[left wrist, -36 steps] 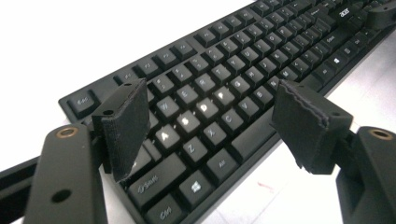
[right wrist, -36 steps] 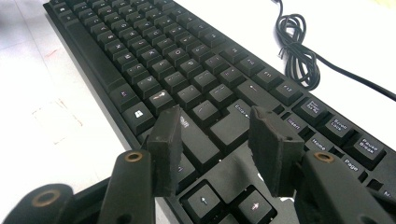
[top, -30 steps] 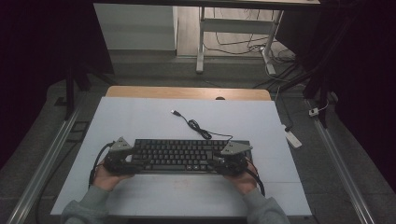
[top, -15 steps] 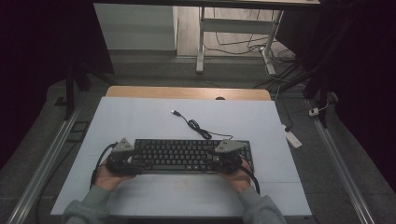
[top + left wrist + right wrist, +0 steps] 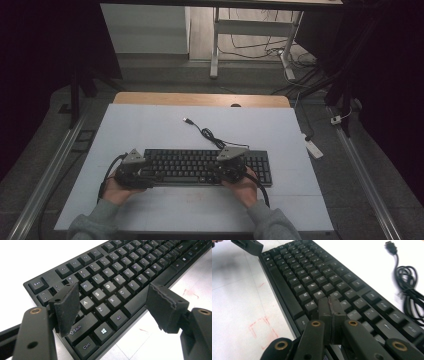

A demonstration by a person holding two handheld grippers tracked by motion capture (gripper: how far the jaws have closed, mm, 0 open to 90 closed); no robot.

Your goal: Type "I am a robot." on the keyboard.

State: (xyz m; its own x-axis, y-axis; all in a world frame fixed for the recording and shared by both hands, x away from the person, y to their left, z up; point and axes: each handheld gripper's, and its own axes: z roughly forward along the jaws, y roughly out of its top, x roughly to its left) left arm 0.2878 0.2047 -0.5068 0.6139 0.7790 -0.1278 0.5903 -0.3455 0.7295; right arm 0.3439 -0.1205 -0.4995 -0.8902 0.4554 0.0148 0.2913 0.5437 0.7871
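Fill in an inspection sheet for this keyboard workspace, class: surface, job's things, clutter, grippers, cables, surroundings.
Surface: white table top, faint red marks near its front edge.
Job's things: black keyboard lying flat near the front.
Clutter: nothing seen on the table top.
Grippers: left gripper open over the keyboard's left end; right gripper shut, pads together over the keys, nothing between them; its jaws have just closed.
Cables: keyboard cable loosely coiled behind the keyboard, plug free.
Surroundings: dark floor, desk legs and floor wiring beyond the table.

Grey sleeves cover both forearms, and each black gripper shows brass-ringed screw holes (frayed pads).
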